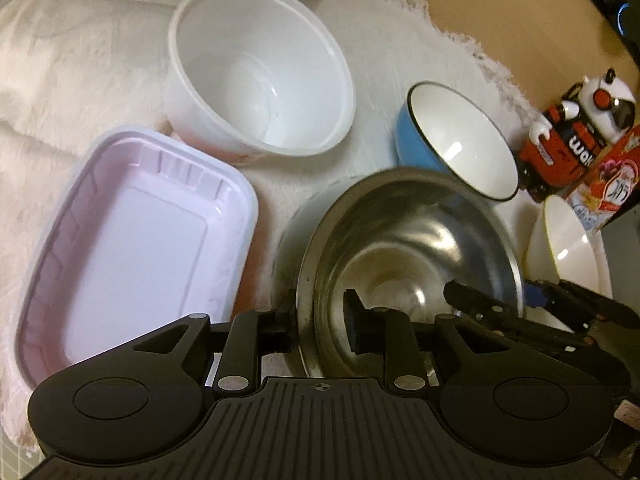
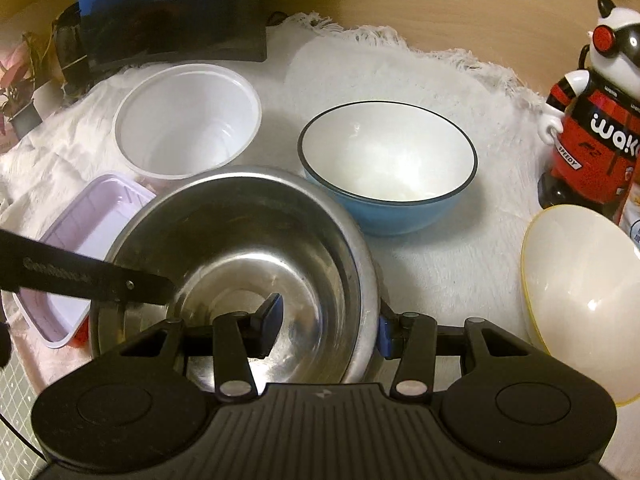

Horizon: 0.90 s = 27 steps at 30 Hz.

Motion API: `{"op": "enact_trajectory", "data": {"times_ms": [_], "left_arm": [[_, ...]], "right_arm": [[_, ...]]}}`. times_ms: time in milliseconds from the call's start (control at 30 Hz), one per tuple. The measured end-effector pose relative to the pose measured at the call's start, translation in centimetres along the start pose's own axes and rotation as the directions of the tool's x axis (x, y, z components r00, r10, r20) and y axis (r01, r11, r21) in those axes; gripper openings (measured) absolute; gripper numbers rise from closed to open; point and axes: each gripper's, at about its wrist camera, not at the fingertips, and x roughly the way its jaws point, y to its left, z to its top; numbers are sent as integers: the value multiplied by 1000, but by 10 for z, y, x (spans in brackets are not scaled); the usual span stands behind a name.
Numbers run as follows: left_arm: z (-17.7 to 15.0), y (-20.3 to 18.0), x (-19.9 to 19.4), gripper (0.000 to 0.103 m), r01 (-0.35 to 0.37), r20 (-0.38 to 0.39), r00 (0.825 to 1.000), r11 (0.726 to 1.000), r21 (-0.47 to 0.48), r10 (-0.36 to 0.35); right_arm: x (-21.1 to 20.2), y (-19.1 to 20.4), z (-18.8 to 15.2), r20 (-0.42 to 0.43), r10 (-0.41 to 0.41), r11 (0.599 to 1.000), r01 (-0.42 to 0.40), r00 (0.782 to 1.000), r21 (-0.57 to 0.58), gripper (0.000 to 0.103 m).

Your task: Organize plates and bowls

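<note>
A steel bowl (image 1: 400, 248) (image 2: 240, 248) sits on the white fluffy cloth (image 2: 400, 64) between both grippers. My left gripper (image 1: 320, 320) straddles its left rim, one finger outside and one inside, and a gap shows between the inner pad and the wall; one of its fingers (image 2: 92, 276) shows as a black bar in the right wrist view. My right gripper (image 2: 328, 320) (image 1: 500, 296) pinches the opposite rim, blue pad outside. Around it stand a white plastic bowl (image 1: 260, 68) (image 2: 188, 120), a blue bowl (image 1: 460, 136) (image 2: 388, 152), a cream bowl (image 1: 560, 240) (image 2: 580, 288) and a lilac tray (image 1: 132, 260) (image 2: 80, 232).
A red and white toy figure (image 2: 592, 128) (image 1: 580, 128) and a printed box (image 1: 616, 172) stand at the right edge of the cloth. A dark screen (image 2: 168, 8) rises at the back left, with a small plant beside it. Wooden tabletop shows beyond the cloth.
</note>
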Motion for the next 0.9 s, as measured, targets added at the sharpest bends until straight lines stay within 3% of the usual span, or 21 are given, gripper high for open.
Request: {"op": "enact_trajectory", "data": {"times_ms": [267,433,667,733,900], "left_arm": [[-14,8,-32,26,15,29,999,998,-58,-13],[-23,16,-27,26,81,-1,997,986,-143,-82],[-5,12,-11,29,-39,36,998,994,-103,43],[-1,12,-2,35,-50,20,998,995,-90,52],[7,11,9,35,-49,6,999,998,-35,49]], "right_arm": [[-12,-7,-3,68,-37,999,39,997,-35,58],[-10,-15,-5,37,-24,1000,24,999,-16,59],[2,-27,3,3,7,997,-7,1000,77,59],[8,-32,4,-20,31,992,-28,999,122,59],[19,-44,-2,-79,122,967,-101,989,232,59]]}}
